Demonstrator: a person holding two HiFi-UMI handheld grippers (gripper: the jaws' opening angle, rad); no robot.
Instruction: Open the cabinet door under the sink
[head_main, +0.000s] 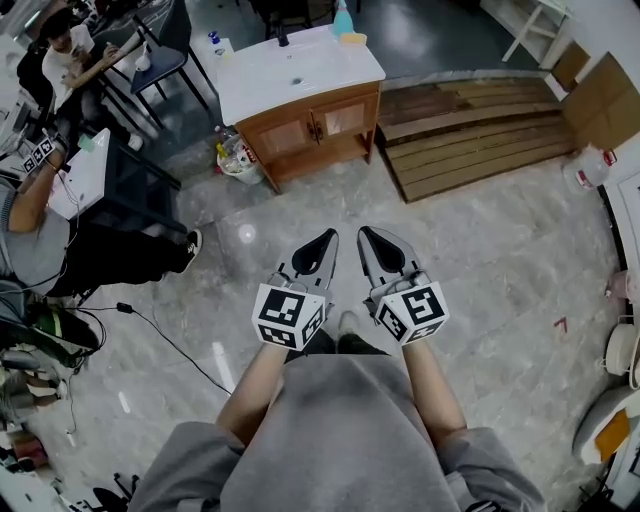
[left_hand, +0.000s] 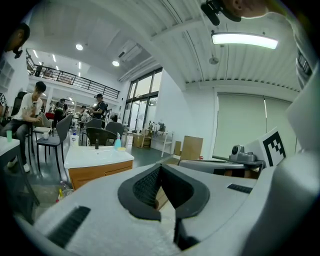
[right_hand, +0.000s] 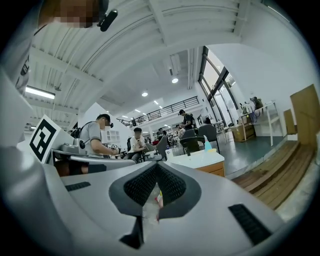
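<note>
The wooden sink cabinet (head_main: 312, 128) stands far ahead on the marble floor, under a white sink top (head_main: 290, 70). Its two doors are closed, with the handles meeting at the middle. Both grippers are held low near my body, well short of the cabinet. The left gripper (head_main: 323, 241) is shut with nothing in it, and so is the right gripper (head_main: 370, 237). In the left gripper view the jaws (left_hand: 161, 169) meet, with the cabinet (left_hand: 92, 172) behind them at the left. In the right gripper view the cabinet (right_hand: 209, 168) shows beyond the shut gripper (right_hand: 156, 169).
A low wooden platform (head_main: 480, 130) lies right of the cabinet. A bin with bottles (head_main: 235, 158) sits by its left side. A blue bottle (head_main: 342, 20) stands on the sink top. People sit at a table (head_main: 95, 175) at the left. A cable (head_main: 170, 340) runs across the floor.
</note>
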